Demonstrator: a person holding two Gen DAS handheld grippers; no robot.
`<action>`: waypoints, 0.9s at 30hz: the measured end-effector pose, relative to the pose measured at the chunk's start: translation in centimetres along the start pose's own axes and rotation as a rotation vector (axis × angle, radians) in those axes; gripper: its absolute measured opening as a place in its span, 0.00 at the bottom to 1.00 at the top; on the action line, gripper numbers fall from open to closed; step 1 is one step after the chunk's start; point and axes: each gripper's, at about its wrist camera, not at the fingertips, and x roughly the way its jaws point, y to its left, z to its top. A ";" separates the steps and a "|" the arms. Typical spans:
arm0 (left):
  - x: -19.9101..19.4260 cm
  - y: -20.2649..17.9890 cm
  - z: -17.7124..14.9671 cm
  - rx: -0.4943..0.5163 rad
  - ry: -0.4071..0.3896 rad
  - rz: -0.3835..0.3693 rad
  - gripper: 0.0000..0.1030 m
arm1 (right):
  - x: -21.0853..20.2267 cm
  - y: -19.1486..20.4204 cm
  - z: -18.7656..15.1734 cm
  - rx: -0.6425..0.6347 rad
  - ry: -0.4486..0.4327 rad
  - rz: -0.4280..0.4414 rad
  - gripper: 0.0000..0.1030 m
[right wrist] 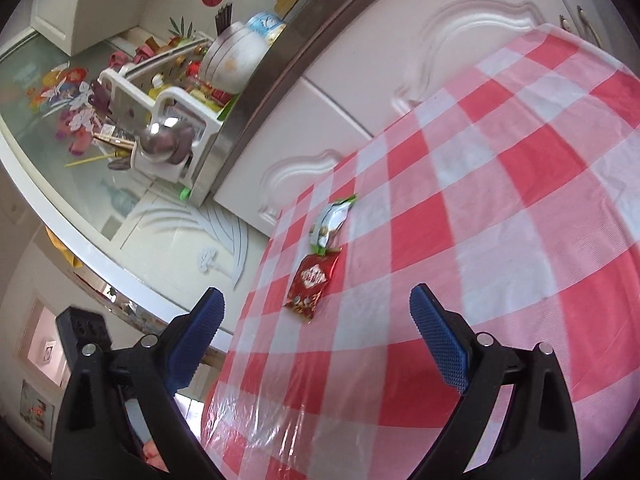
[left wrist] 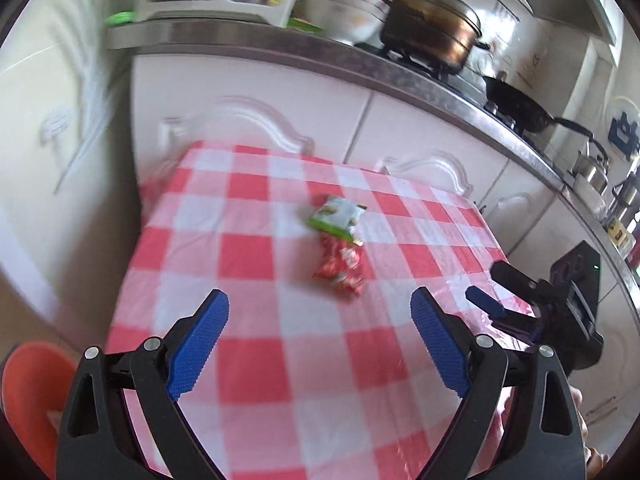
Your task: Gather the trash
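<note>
Two snack wrappers lie end to end on a red-and-white checked tablecloth [left wrist: 248, 248]. The green-and-white wrapper [left wrist: 336, 216] is the farther one; the red wrapper [left wrist: 340, 268] lies just in front of it. In the right wrist view the green-and-white wrapper [right wrist: 331, 224] and the red wrapper [right wrist: 310, 282] lie near the table's left edge. My left gripper [left wrist: 320, 312] is open above the cloth, short of the red wrapper. My right gripper [right wrist: 316, 312] is open too, nothing between its blue pads, and shows at the right edge of the left wrist view [left wrist: 486, 300].
White cabinet doors [left wrist: 280, 120] stand behind the table under a steel counter [left wrist: 360, 64] with a brown pot [left wrist: 428, 28], a black pan [left wrist: 520, 108] and kettles. A dish rack [right wrist: 160, 100] sits on the counter. An orange stool [left wrist: 32, 392] is at the lower left.
</note>
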 end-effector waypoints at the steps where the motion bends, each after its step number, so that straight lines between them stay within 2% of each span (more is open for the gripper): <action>1: 1.2 -0.6 0.6 0.019 0.011 -0.002 0.89 | -0.3 -0.2 0.2 -0.002 -0.007 0.004 0.92; 9: 9.9 -3.8 5.3 0.164 0.095 0.010 0.89 | -1.0 -1.8 0.8 0.042 -0.027 0.013 0.92; 17: 16.6 -5.0 7.4 0.276 0.177 0.073 0.89 | -1.0 -3.1 1.1 0.101 -0.017 0.025 0.92; 24: 19.5 -3.9 7.6 0.268 0.224 0.081 0.89 | -1.0 -3.1 1.2 0.108 -0.018 0.037 0.92; 25: 19.6 -3.8 7.6 0.261 0.222 0.075 0.87 | -1.0 -3.1 1.2 0.107 -0.019 0.039 0.92; 27: 19.8 -3.6 7.7 0.249 0.222 0.068 0.77 | -1.0 -3.1 1.2 0.109 -0.017 0.043 0.92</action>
